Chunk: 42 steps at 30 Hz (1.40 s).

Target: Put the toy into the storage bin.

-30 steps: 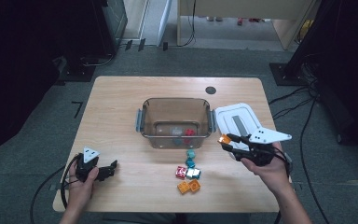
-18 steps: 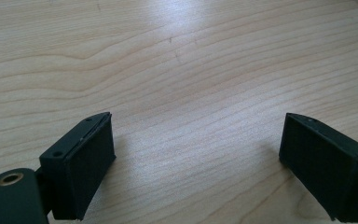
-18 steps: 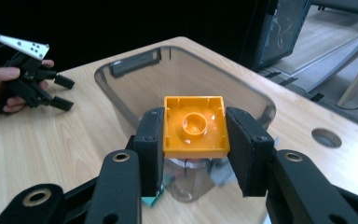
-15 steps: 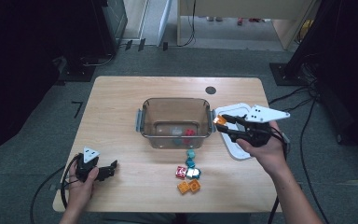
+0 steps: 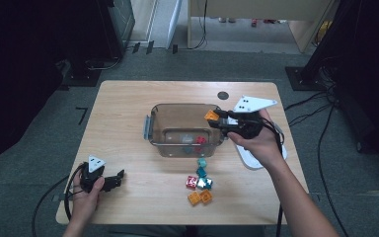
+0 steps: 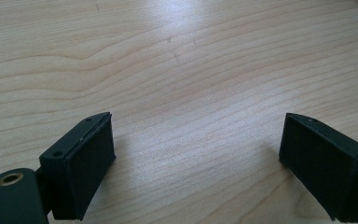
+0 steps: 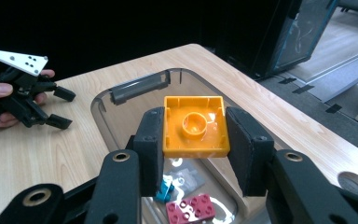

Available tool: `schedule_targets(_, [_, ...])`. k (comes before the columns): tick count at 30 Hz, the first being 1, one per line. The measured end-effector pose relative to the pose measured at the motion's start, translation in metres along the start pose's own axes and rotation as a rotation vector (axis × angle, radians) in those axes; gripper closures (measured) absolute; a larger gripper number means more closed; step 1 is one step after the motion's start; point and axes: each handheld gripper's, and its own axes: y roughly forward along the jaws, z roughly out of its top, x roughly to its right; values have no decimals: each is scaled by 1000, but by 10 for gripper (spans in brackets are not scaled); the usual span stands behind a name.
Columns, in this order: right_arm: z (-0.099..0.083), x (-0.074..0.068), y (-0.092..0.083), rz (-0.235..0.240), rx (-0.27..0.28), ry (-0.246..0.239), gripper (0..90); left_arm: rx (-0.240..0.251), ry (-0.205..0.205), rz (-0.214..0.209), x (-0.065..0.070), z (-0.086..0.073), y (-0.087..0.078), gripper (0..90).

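Resting low at the near left corner of the bench (image 5: 128, 103), the left gripper (image 5: 109, 180) sits in the person's left hand (image 5: 86, 195) with its jaws spread wide and nothing between them; in the left gripper view there is just bare wood under them. Moving right, a clear plastic tub (image 5: 150, 129) stands in the middle of the bench, and a red brick (image 7: 190, 206) and a small teal piece (image 7: 164, 190) lie on its floor. Just near of the tub, a little bunch of loose bricks (image 5: 199, 182) in red, teal and orange sits on the wood. Farther right, the right gripper (image 5: 218, 119) is up over the right end of the tub, pinching an orange brick (image 7: 195, 125) by two flat sides that face each other, with the hollow underside turned toward its camera. Behind that hand lies the white lid (image 5: 250, 159). The brick looks like hard, light plastic, so it should not bend or break, but its sides are smooth and could slip if the squeeze is weak. The flat sides look like the best place to hold it, just as it is held. I think letting go over the tub would drop it in with the others.
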Motion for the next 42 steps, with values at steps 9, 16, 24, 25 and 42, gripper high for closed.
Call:
schedule_targets(9, [11, 3, 39, 26, -61, -23, 600, 0, 4, -2, 0, 0, 0, 102])
schedule_targets(16, [15, 9, 66, 41, -132, -34, 600, -4, 10, -4, 0, 0, 0, 102])
schedule_targets(24, [13, 12, 93, 61, -260, -74, 600, -4, 10, -6, 0, 0, 0, 101])
schedule_targets(25, [12, 12, 96, 65, -283, -77, 600, -4, 10, -6, 0, 0, 0, 101])
schedule_targets(42, [6, 11, 125, 64, -600, -108, 599, -2, 10, -8, 0, 0, 0, 101])
